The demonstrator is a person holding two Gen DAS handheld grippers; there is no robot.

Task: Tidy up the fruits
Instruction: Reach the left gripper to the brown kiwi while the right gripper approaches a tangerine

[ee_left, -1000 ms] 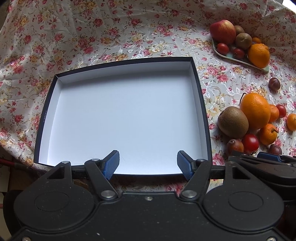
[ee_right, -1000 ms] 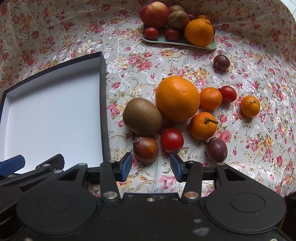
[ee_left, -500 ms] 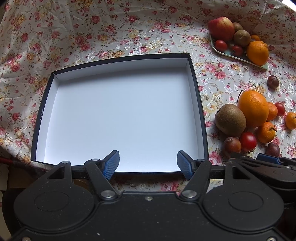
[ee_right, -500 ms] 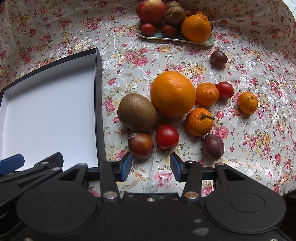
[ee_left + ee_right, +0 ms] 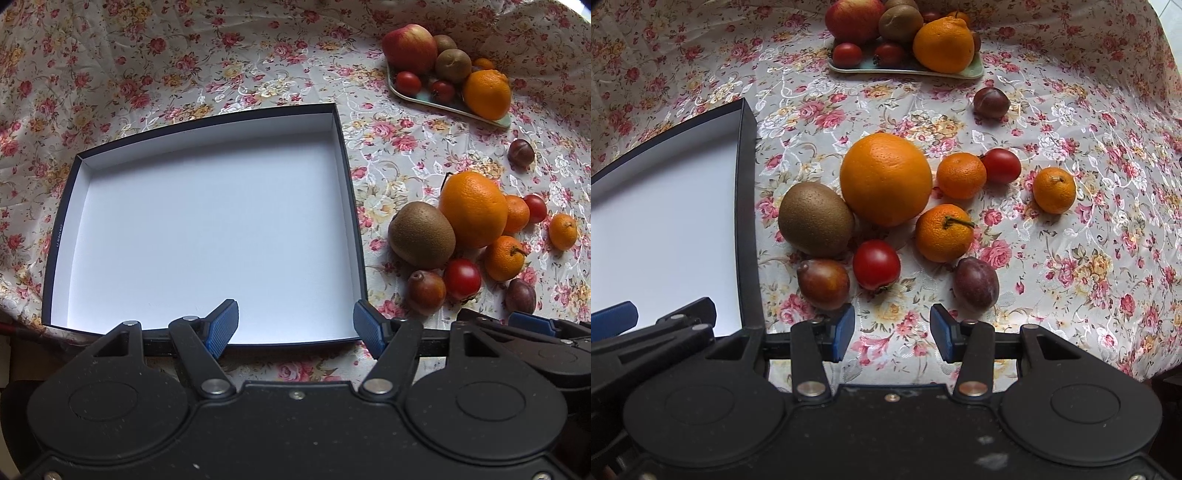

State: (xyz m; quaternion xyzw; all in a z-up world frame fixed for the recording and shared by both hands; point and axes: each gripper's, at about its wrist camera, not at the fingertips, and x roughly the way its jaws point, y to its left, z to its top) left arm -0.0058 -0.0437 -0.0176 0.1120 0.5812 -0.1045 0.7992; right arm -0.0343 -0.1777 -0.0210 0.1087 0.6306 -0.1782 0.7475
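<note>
Box [image 5: 207, 221] was empty, loose fruit [image 5: 886, 181] all on the cloth. Left gripper [image 5: 294, 326] and right gripper [image 5: 892, 328] both spread, holding nothing.

We see a counter [image 5: 1071, 258] draped in a shiny floral tablecloth [image 5: 184, 55], creased and rising at the far edges; daylight glares at the upper right corner.

Box [image 5: 55, 236] rim print: illegible.
</note>
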